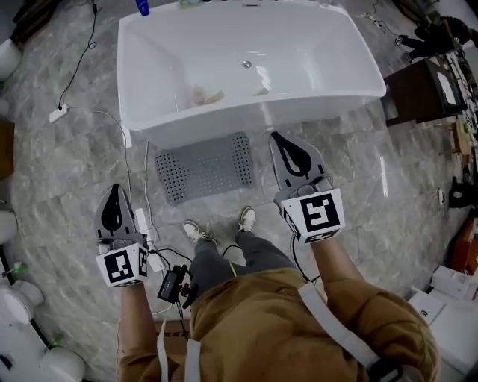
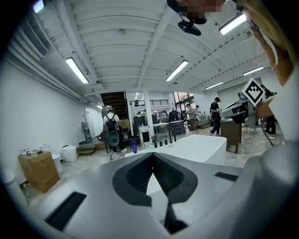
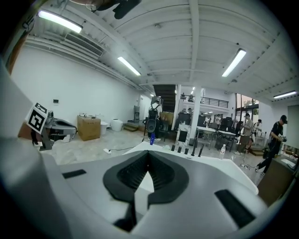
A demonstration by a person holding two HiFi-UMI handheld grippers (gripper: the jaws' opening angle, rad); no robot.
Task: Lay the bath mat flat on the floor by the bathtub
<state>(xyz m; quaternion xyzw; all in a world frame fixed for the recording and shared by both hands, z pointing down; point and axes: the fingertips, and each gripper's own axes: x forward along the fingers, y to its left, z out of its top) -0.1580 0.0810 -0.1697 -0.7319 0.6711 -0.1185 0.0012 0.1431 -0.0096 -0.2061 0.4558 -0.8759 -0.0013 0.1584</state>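
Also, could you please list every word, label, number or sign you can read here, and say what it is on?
No words or numbers can be read in any view.
Left marker cube: black-and-white square pattern only, no letters.
Right marker cube: the same, pattern only.
Blue bottle on the bathtub rim: label too small to read.
Cardboard box: no print can be made out.
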